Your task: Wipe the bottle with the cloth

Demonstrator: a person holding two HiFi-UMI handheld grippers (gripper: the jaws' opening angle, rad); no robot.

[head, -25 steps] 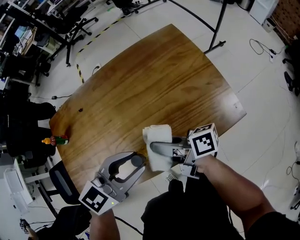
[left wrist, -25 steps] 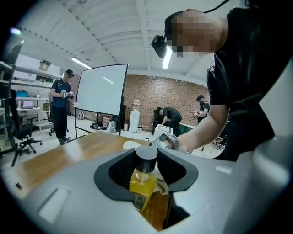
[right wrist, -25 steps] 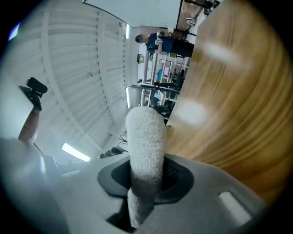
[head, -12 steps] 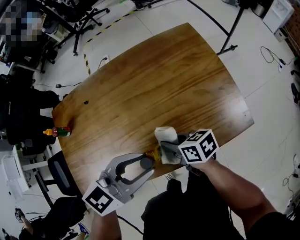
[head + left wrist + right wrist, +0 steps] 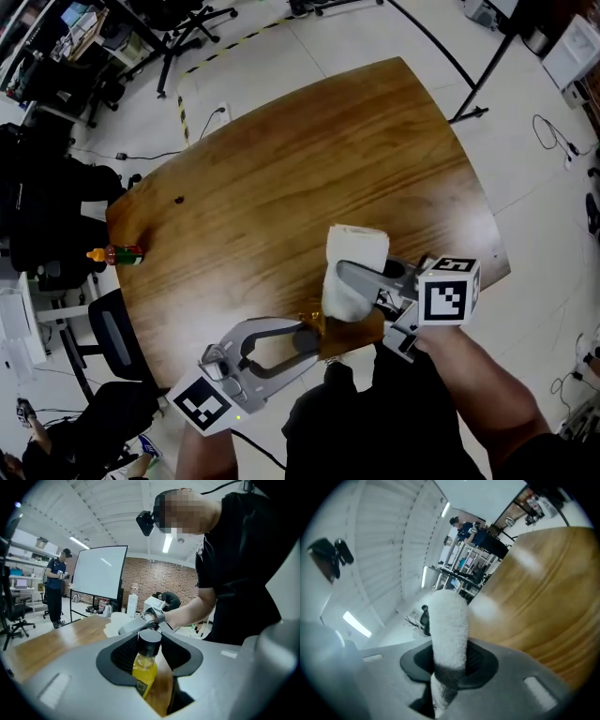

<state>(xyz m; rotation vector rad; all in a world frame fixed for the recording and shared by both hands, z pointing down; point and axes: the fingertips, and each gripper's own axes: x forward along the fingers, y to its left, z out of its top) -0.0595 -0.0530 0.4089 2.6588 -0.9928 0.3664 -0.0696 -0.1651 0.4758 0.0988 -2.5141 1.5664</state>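
Clear plastic bottle (image 5: 144, 667), black cap, yellow liquid inside – clamped in left gripper (image 5: 151, 654) jaws over near edge of brown wooden table (image 5: 309, 169). Just beyond bottle – white terry cloth (image 5: 449, 625), pinched in right gripper (image 5: 449, 660). Far-left edge: small red bottle (image 5: 120, 254).

From 10 round to 3 o'clock the desk (image 5: 309, 169) shows bare wood, with room enough for any reach. The crowding is at 6 o'clock on the near edge: the left tongs (image 5: 307, 339) clamped on the bottle (image 5: 145, 663), and just beside them the right tongs (image 5: 349, 281) gripping the cloth (image 5: 356, 246). A small red bottle (image 5: 117, 254) lies at the 9 o'clock rim, with a chair (image 5: 108, 342) off the desk at 8.
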